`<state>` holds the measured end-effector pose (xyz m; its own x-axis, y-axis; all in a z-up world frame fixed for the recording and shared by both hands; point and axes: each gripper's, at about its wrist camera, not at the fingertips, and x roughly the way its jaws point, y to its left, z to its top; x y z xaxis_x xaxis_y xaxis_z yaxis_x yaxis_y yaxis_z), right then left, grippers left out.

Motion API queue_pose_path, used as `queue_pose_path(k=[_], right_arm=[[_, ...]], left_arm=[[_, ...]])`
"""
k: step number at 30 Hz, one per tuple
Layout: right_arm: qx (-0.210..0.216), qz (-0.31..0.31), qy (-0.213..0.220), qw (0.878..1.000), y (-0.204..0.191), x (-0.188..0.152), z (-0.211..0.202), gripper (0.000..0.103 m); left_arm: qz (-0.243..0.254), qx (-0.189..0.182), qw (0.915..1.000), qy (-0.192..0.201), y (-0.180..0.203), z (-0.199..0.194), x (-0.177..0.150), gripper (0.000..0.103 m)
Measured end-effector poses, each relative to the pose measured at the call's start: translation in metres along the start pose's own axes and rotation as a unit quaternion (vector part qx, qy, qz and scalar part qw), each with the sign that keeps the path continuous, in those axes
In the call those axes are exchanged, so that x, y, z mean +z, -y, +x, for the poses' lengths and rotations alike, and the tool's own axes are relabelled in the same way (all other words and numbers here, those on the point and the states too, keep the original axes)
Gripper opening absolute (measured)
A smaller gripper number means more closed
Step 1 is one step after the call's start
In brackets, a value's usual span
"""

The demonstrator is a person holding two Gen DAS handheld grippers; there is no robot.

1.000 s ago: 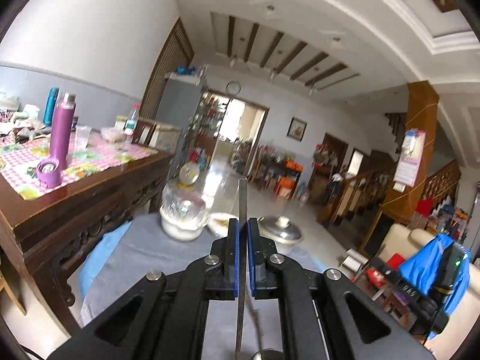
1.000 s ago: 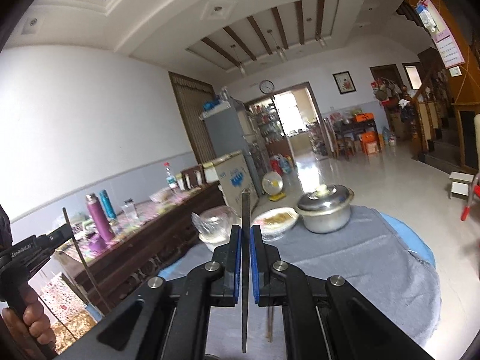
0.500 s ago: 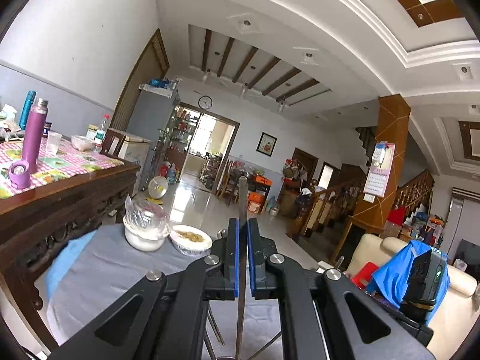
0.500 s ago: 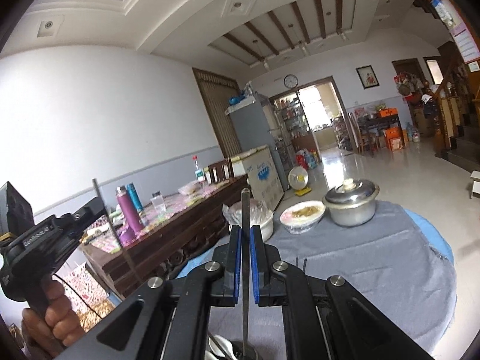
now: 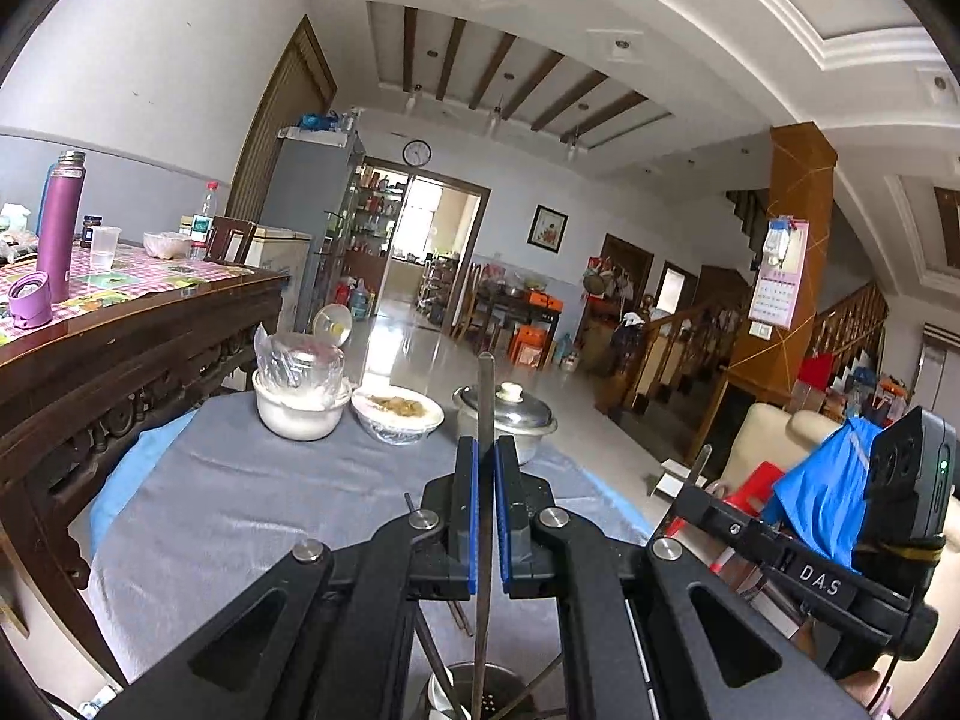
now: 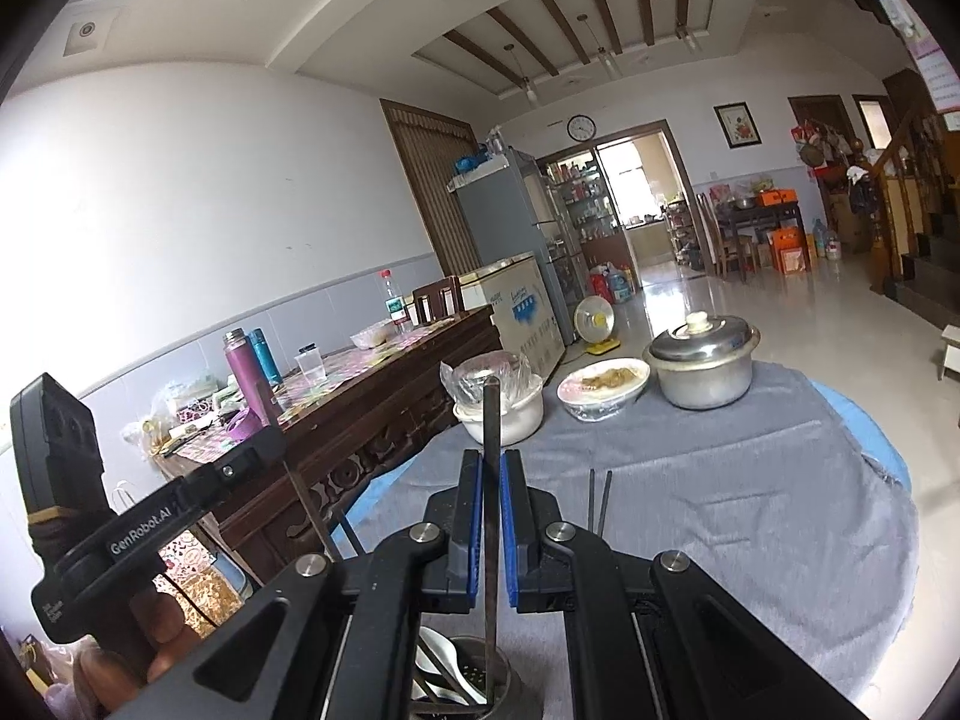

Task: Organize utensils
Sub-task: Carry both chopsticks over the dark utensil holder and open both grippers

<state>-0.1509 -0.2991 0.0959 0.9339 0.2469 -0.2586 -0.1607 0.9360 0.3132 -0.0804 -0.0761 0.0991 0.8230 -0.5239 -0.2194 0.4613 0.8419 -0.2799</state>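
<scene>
Each tongs is clamped narrow on one thin metal chopstick: the left tongs [image 5: 485, 516] grips a chopstick [image 5: 483, 414] and the right tongs [image 6: 491, 525] grips another [image 6: 492, 426], both upright above the holder [image 6: 474, 675] at the near edge of the table [image 6: 750, 480]. These sticks look light, stiff and slippery, likely to pivot. Best held mid-shaft.

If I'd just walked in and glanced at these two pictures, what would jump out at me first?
Probably the black left tongs and right tongs, each pinching a thin chopstick upright above a perforated metal holder at the near table edge. Behind them, on the grey cloth, stand a lidded steel pot, a covered food dish and a plastic-wrapped white bowl.
</scene>
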Motion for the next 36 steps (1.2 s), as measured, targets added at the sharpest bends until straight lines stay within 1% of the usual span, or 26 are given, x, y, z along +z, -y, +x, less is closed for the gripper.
queue_pose_path(k=[6,17,23,30,32,34,36], right_arm=[[0.009,0.001,-0.007,1.000,-0.001,-0.004,0.001,0.007],[0.028,0.008,-0.015,0.999,-0.001,-0.006,0.006,0.007],[0.035,0.008,-0.022,0.999,-0.004,-0.007,0.009,0.009],[0.043,0.024,-0.022,0.999,-0.001,-0.006,0.009,0.009],[0.041,0.031,-0.022,0.998,0.001,-0.006,0.008,0.009],[0.038,0.039,-0.021,0.998,0.005,-0.006,0.007,0.009],[0.038,0.048,-0.020,0.998,0.009,-0.006,0.006,0.009]], left_arm=[[0.003,0.007,0.9999,-0.011,-0.002,0.000,-0.005,0.005],[0.015,0.014,0.9989,-0.042,0.000,0.003,-0.010,0.005],[0.022,0.020,0.9980,-0.056,-0.002,0.007,-0.009,0.005],[0.047,0.047,0.9956,-0.066,0.003,0.007,-0.009,0.006],[0.054,0.054,0.9946,-0.070,0.003,0.007,-0.008,0.010],[0.058,0.065,0.9937,-0.071,0.003,0.006,-0.008,0.024],[0.062,0.072,0.9931,-0.068,0.004,0.004,-0.008,0.032]])
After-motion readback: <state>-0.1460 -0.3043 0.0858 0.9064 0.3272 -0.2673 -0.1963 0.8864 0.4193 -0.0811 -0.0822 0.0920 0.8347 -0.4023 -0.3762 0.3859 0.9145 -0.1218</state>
